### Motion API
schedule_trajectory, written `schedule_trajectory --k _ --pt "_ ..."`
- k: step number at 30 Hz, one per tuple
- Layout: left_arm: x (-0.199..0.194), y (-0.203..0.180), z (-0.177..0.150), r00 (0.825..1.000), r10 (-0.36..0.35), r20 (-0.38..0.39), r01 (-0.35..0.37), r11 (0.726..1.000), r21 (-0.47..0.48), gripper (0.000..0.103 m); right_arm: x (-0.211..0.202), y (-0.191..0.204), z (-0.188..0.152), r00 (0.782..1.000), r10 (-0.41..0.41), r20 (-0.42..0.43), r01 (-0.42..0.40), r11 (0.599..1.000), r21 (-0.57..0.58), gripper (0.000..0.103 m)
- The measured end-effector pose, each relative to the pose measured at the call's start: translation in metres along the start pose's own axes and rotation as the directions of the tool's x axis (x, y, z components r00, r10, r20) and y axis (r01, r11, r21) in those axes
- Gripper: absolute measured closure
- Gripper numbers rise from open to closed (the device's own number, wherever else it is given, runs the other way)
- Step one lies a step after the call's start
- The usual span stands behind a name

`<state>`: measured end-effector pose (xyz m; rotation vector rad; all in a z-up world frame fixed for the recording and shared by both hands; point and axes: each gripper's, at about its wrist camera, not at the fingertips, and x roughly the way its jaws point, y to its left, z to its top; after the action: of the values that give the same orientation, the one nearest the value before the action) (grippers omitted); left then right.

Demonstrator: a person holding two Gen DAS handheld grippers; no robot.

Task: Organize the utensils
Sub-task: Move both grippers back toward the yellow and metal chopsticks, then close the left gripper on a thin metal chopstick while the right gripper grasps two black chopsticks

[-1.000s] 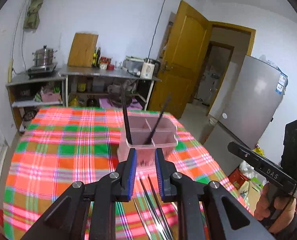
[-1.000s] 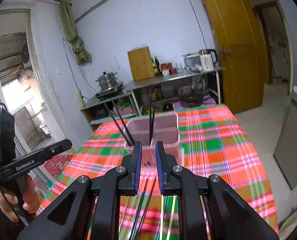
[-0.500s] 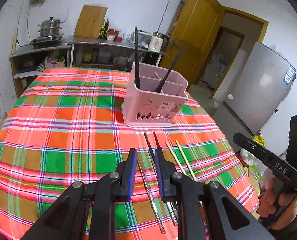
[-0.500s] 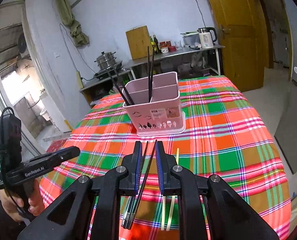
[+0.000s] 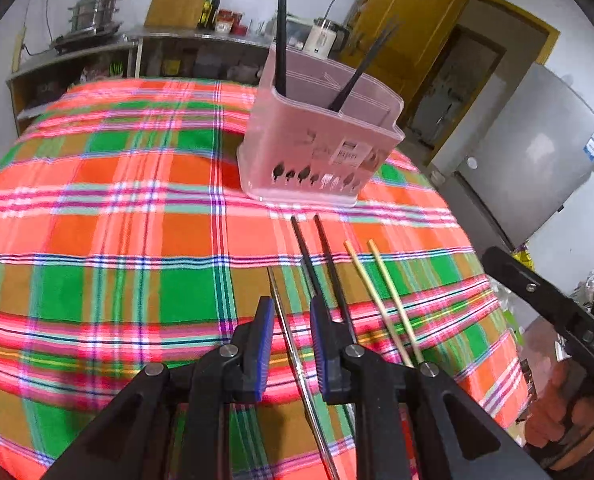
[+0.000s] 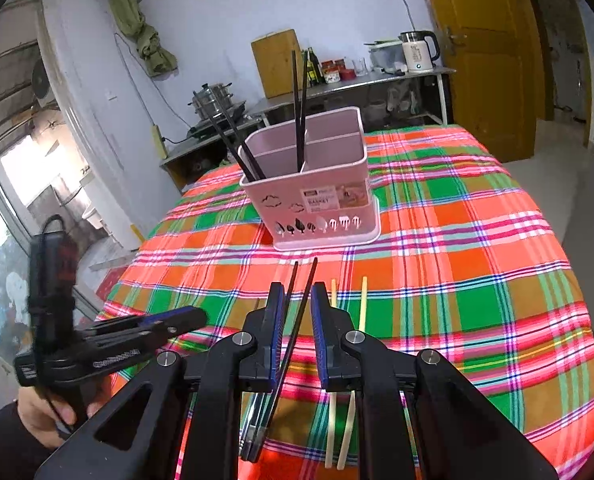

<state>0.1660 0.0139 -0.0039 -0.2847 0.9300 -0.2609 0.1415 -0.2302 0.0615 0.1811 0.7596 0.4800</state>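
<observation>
A pink utensil basket (image 5: 321, 148) (image 6: 317, 196) stands on the plaid tablecloth with black chopsticks (image 6: 299, 108) upright in it. In front of it lie a metal chopstick (image 5: 293, 344), two black chopsticks (image 5: 321, 268) (image 6: 301, 312) and two pale wooden chopsticks (image 5: 381, 296) (image 6: 363, 304). My left gripper (image 5: 291, 344) is open, its jaws either side of the metal chopstick just above the cloth. My right gripper (image 6: 297, 332) is open over the black chopsticks, and one of them runs between its jaws.
The plaid table (image 5: 117, 240) falls away at its front and right edges. A steel counter (image 6: 357, 80) with a kettle, bottles and a cutting board stands behind. A yellow door (image 6: 489, 52) and a grey fridge (image 5: 537, 152) are to the right.
Both grippers have dropped from above the basket down to the chopsticks lying on the cloth. Their jaws stay open.
</observation>
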Motion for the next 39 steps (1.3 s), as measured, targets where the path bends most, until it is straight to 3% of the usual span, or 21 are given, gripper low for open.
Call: schedule_trajectory --k 12,14,17,20,26,31,39 --pt "0.052 0.002 0.001 0.994 0.053 -0.098 -0.054 0.998 -0.01 0.085 0.018 -0.007 -0.004 0.999 0.008 -0.036 -0.007 1.0 0.014 0.089" --pt "0.054 -0.001 0.001 0.995 0.066 -0.08 -0.066 0.998 0.005 0.085 0.021 -0.007 -0.005 0.999 0.011 -0.041 -0.01 1.0 0.013 0.089" --pt "0.056 -0.006 0.0 0.99 0.128 -0.064 -0.125 0.991 0.056 0.095 0.028 -0.005 -0.006 0.998 0.02 -0.058 -0.02 1.0 0.013 0.089" --pt "0.053 0.001 -0.001 0.991 0.121 -0.061 -0.118 0.992 0.048 0.098 0.035 0.0 -0.006 0.997 0.03 -0.072 -0.03 1.0 0.0 0.089" --pt "0.036 0.033 0.0 0.984 0.174 -0.044 -0.174 0.985 -0.004 0.099 0.064 0.019 -0.012 0.99 0.047 -0.133 -0.053 0.998 -0.038 0.089" --pt "0.021 0.065 -0.002 0.981 0.191 -0.034 -0.193 0.979 -0.068 0.099 0.097 0.033 -0.014 0.98 0.019 -0.196 -0.035 0.996 -0.079 0.089" --pt "0.009 0.089 -0.006 0.988 0.152 -0.038 -0.155 0.981 -0.118 0.098 0.134 0.035 -0.017 0.964 -0.025 -0.265 0.0 0.996 -0.093 0.089"
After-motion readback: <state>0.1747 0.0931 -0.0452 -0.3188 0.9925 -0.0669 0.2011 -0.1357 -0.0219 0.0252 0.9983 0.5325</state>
